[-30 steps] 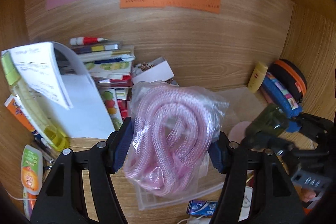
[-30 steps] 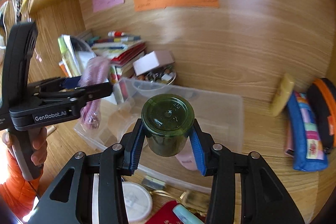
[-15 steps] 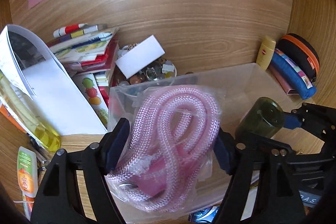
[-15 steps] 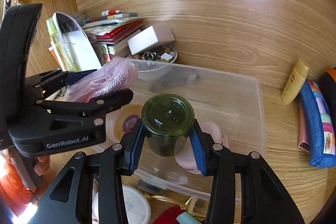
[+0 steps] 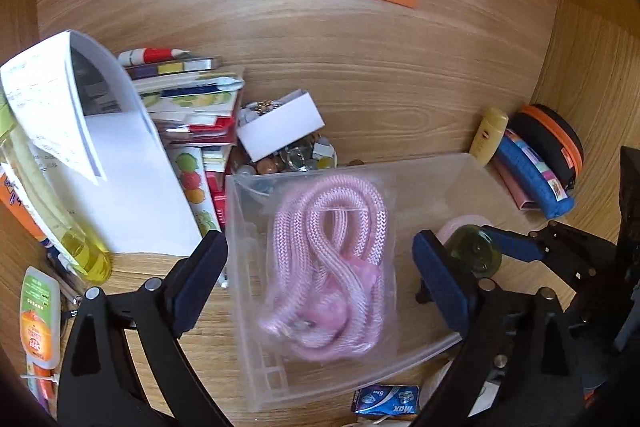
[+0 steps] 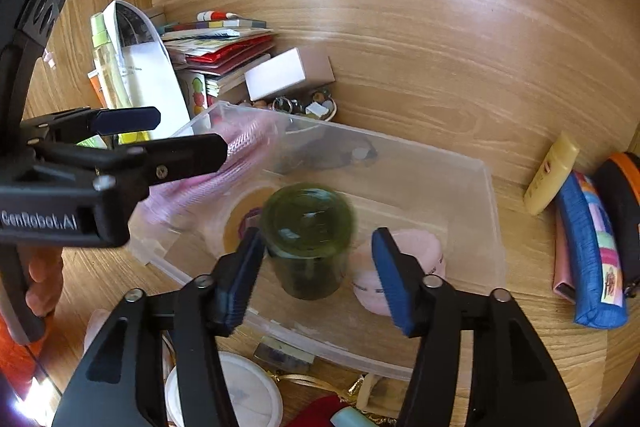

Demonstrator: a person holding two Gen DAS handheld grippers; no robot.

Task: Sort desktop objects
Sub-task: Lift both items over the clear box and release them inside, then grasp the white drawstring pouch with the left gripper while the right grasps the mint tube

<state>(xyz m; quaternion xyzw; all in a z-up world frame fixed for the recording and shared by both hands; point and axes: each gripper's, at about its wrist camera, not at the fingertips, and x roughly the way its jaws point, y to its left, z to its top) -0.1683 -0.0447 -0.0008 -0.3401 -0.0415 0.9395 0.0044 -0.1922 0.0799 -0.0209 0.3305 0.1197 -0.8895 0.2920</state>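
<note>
A clear plastic bin (image 5: 240, 267) (image 6: 492, 211) sits on the wooden desk. A bagged pink rope (image 5: 332, 267) is inside it, blurred, below my left gripper (image 5: 320, 279), which is open and empty above the bin's left part. In the right wrist view the rope (image 6: 224, 167) is partly hidden by the left gripper's fingers (image 6: 184, 155). My right gripper (image 6: 318, 279) is open; a dark green jar (image 6: 308, 239) is blurred between its spread fingers, free of the pads, over the bin. The jar also shows in the left wrist view (image 5: 474, 255). A pink round container (image 6: 400, 267) lies in the bin.
Books and papers (image 5: 192, 115), a white box (image 5: 280, 127) over a bowl of trinkets, and a yellow bottle (image 5: 48, 203) crowd the left. A yellow tube (image 6: 550, 171), blue pencil case (image 6: 592, 251) and black-orange pouch (image 5: 552, 143) lie right. Small items (image 6: 240, 395) sit at the front edge.
Both grippers have opened. The bagged pink rope dropped from the left gripper into the bin, and the green jar has been let go by the right gripper over the bin.
</note>
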